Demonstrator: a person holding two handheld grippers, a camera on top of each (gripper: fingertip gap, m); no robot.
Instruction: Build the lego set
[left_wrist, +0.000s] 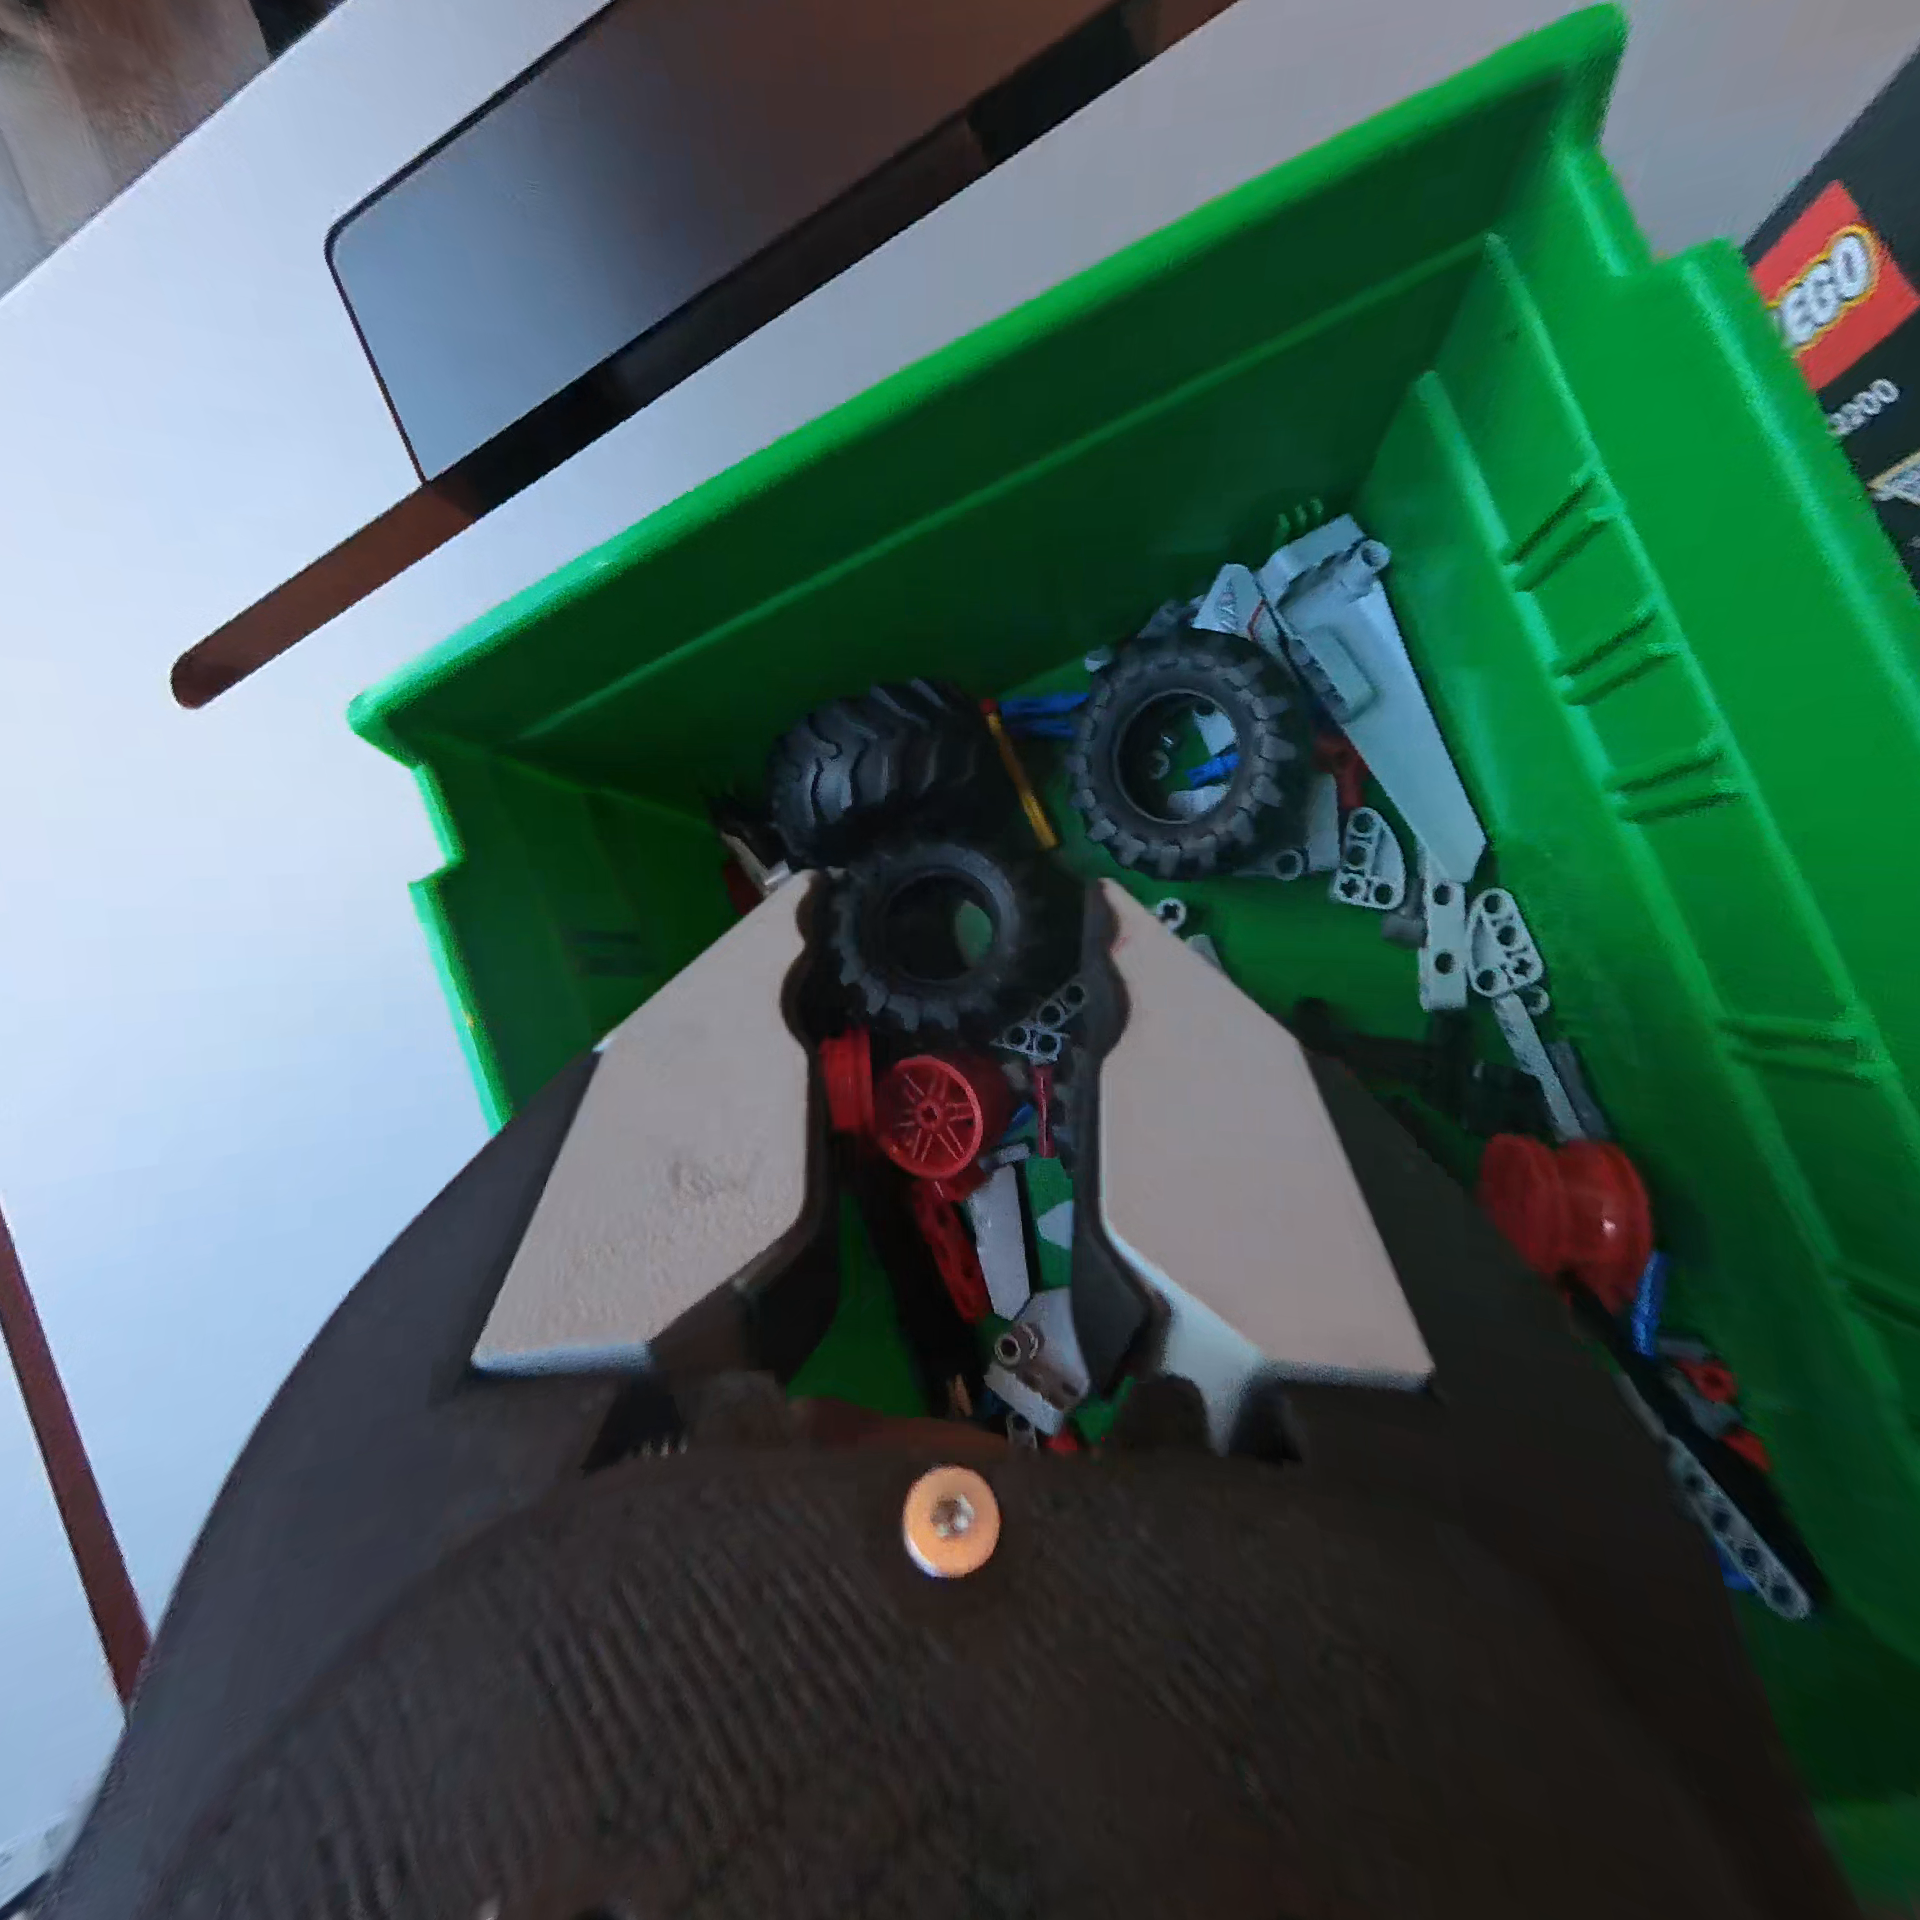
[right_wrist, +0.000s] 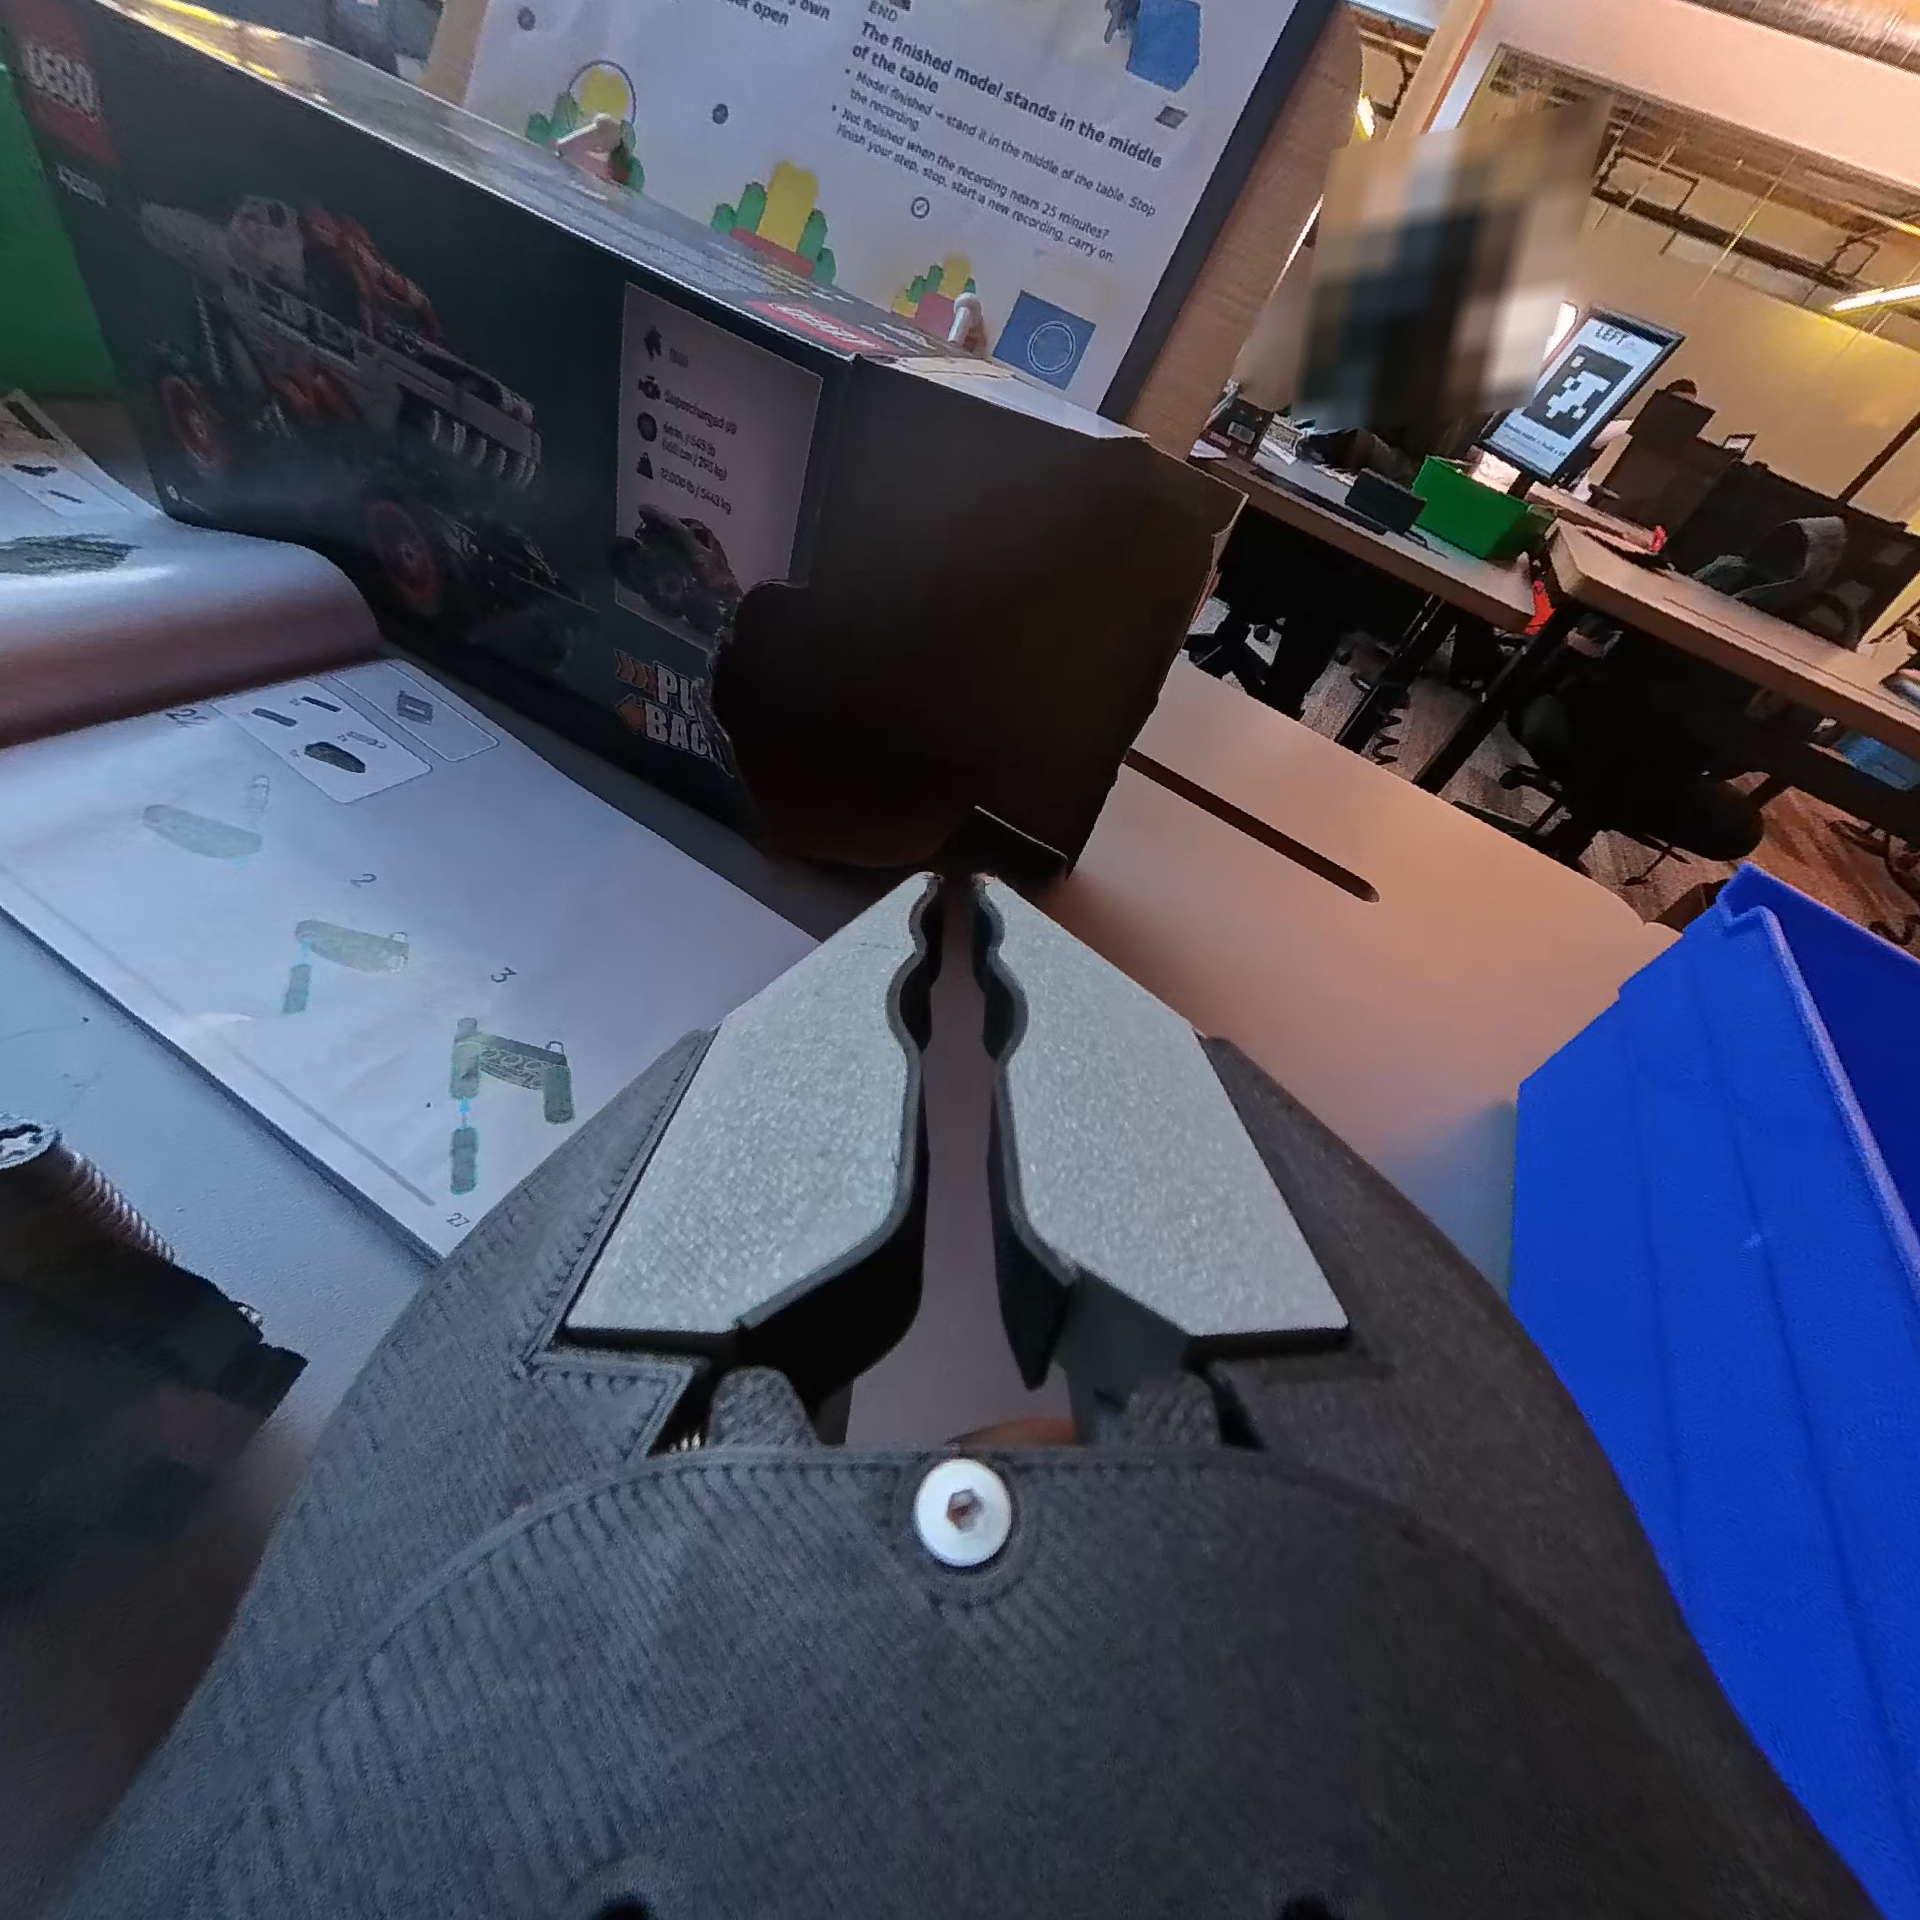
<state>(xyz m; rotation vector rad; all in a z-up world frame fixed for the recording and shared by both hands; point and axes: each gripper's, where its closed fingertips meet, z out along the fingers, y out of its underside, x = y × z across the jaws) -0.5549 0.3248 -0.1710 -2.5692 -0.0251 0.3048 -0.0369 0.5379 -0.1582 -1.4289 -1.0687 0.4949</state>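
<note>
Our left gripper hangs over the green bin w/ jaws spread wide, grasping nothing. Betw. its fingers, near to far, we see a red wheel hub, then a black tire right at the tips. At 12 o'clock beyond sits a second tire, at 1 o'clock a third w/ grey beams.

Our right gripper is clenched nearly closed, holding nothing, above the table. The instruction booklet lies at 9 o'clock, a blue bin at 3, the lego box at 11.
</note>
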